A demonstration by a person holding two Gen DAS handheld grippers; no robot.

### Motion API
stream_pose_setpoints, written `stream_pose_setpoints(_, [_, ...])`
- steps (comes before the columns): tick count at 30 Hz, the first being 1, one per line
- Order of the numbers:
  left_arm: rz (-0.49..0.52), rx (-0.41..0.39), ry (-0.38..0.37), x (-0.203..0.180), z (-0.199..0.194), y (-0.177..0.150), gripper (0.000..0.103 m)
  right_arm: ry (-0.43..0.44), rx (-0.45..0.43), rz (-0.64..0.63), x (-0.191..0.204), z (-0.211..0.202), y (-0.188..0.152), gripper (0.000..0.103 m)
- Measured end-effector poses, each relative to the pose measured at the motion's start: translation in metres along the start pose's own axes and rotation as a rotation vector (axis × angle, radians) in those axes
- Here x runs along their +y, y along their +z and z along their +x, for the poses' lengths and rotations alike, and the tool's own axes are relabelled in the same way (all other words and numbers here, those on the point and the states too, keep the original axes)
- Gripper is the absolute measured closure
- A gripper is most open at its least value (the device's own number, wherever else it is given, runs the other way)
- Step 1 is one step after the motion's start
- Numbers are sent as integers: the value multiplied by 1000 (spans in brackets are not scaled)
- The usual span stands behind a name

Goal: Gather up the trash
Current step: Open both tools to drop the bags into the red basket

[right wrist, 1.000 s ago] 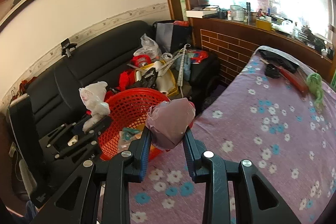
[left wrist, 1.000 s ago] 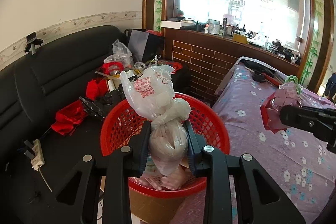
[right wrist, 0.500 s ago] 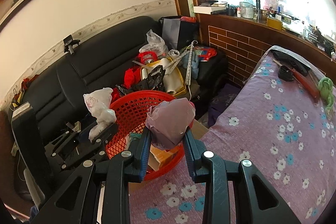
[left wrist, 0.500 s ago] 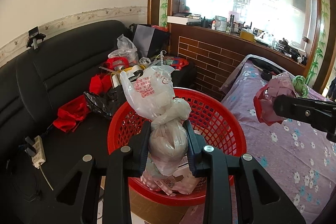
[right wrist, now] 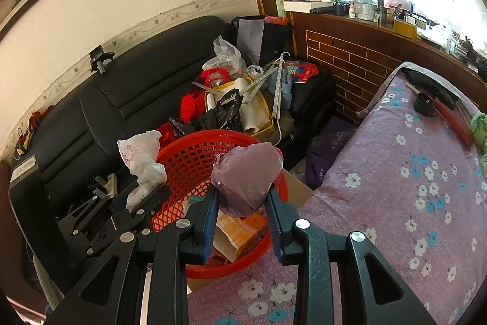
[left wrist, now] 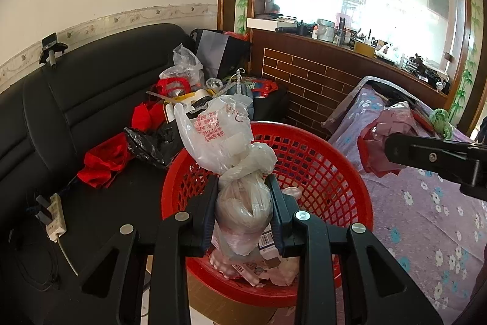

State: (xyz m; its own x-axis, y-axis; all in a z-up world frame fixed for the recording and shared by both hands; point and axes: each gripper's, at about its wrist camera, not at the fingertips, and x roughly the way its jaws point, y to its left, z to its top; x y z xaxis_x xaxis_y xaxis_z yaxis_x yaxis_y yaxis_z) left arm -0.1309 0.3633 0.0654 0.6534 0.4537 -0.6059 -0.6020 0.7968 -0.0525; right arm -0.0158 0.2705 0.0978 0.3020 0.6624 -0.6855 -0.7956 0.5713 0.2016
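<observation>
My left gripper (left wrist: 243,197) is shut on a knotted white plastic bag (left wrist: 234,154) with red print, held above the near rim of a red mesh basket (left wrist: 319,160). My right gripper (right wrist: 243,197) is shut on a pink plastic bag (right wrist: 246,175), held over the basket's right rim (right wrist: 194,148). The basket holds cartons and wrappers (right wrist: 240,230). The white bag and left gripper show at the left in the right wrist view (right wrist: 141,154). The pink bag and right gripper show at the right in the left wrist view (left wrist: 386,142).
A black sofa (left wrist: 76,87) at the left carries red cloth, black bags and clutter (right wrist: 231,102). A purple flowered tablecloth (right wrist: 411,172) covers the surface at the right. A brick-faced counter (left wrist: 319,72) stands behind. A power strip (left wrist: 54,212) lies on the sofa.
Both grippers have moved closer to the basket with their bags still held. The basket looms larger and lies more directly beneath both bags.
</observation>
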Motion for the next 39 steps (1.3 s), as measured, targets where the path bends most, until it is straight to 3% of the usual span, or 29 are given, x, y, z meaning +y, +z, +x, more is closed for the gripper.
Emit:
stream_pose_setpoints(11, [1,8,-2,1,7,0,74,-1,26,5,5,23,10,69])
stream_pose_setpoints(16, [-5,13,-2,1,11,0,74,5,33,23,6,33,16,65])
stream_pose_setpoints(17, [-7,10,-3,1,11,0,72,8,33,28,5,33,17,60])
stream_pose_setpoints(20, [-11,4,-8,1,9,0,54,16,6,30,3,26,19,50])
stream_pose_setpoints(25, [-7,-21,-11,-4,1,1,32,6,-39,58,-4,2,19,47])
stream_pose_setpoints(27, [-1,-30,-5,-6,-3,1,21,-8,-57,61,-5,-9,16,40])
stream_pose_setpoints(33, [19,-63,17,-16,-24,0,7,-112,-121,53,-9,-46,-5,22])
stream_pose_setpoints(39, [28,-90,51,-27,-51,-10,2,-166,-150,62,-20,-79,-32,13])
